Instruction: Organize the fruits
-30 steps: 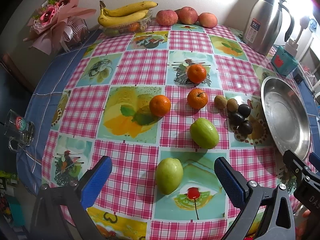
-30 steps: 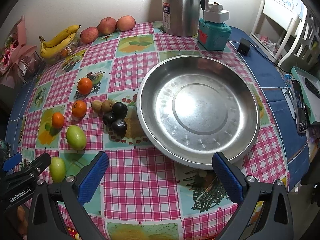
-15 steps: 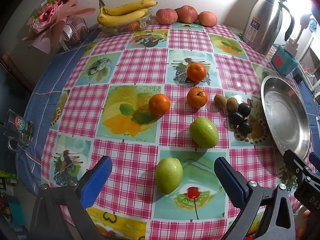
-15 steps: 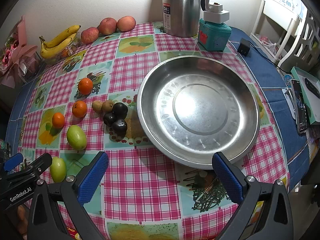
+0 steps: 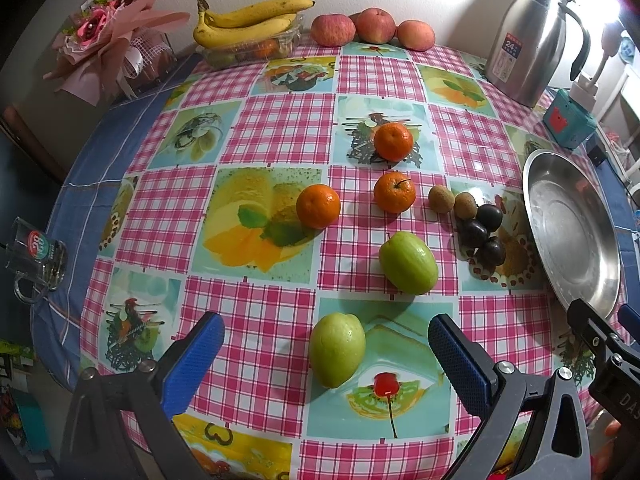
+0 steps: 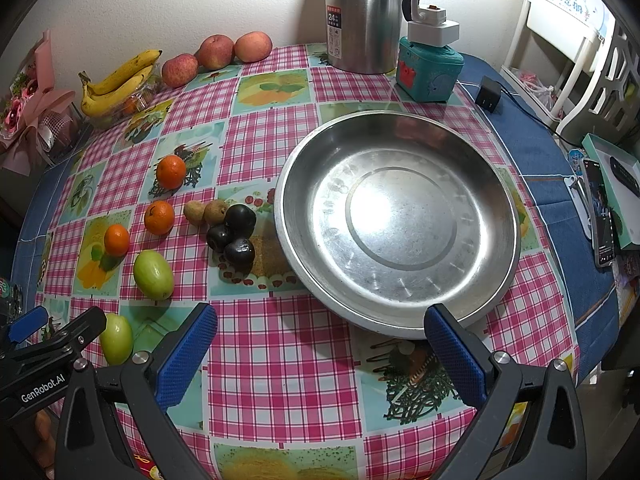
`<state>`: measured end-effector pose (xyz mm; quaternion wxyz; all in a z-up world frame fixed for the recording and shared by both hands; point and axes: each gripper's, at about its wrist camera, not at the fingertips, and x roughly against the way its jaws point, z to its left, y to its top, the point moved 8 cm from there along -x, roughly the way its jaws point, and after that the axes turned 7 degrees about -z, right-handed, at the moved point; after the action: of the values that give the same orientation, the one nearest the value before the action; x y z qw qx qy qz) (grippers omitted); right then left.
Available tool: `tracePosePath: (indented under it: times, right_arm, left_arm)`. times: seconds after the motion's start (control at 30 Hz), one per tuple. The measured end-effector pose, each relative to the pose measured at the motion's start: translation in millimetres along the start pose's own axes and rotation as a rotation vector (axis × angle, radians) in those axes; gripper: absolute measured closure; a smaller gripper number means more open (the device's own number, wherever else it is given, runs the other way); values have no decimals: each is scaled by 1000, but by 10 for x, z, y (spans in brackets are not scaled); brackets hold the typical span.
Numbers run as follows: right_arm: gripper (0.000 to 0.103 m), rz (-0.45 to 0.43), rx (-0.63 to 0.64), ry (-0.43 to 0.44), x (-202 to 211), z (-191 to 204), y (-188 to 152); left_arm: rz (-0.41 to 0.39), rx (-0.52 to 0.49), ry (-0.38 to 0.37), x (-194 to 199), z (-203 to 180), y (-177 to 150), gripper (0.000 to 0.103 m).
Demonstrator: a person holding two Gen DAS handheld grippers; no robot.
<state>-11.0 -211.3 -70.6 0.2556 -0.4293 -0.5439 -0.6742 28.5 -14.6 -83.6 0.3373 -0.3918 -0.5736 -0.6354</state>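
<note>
My left gripper (image 5: 326,354) is open, its blue pads either side of a green fruit (image 5: 337,348) on the checked tablecloth, not touching it. A second green fruit (image 5: 408,262) lies beyond, then three oranges (image 5: 318,205), two brown kiwis (image 5: 441,199) and three dark plums (image 5: 478,234). My right gripper (image 6: 320,354) is open and empty above the table's near edge, in front of an empty steel pan (image 6: 396,220). The pan also shows in the left wrist view (image 5: 568,228).
Bananas (image 5: 248,20) on a clear box and three apples (image 5: 374,26) sit at the far edge. A steel thermos (image 6: 364,16) and a teal box (image 6: 430,70) stand behind the pan. A glass mug (image 5: 36,254) sits at the left edge, a bouquet (image 5: 104,36) far left.
The left gripper has moved slightly forward toward the near green fruit. The right gripper has hardly moved. Both stay open.
</note>
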Motion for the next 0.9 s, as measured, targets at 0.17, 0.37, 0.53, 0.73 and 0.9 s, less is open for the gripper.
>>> tracePosePath:
  times: [0.17, 0.37, 0.53, 0.73, 0.9]
  right_arm:
    - [0, 0, 0, 0, 0, 0, 0]
    - [0, 0, 0, -1, 0, 1, -1]
    - [0, 0, -1, -1, 0, 1, -1]
    - [0, 1, -1, -1, -1, 1, -1]
    - [0, 10, 11, 12, -19, 55, -19]
  left_arm:
    - [2, 0, -1, -4, -3, 2, 0]
    - [3, -1, -1, -4, -7, -4, 0]
    - [4, 0, -2, -7, -3, -3, 0]
    - [7, 2, -6, -13, -2, -5, 0]
    - [20, 35, -36, -27, 40, -17, 0]
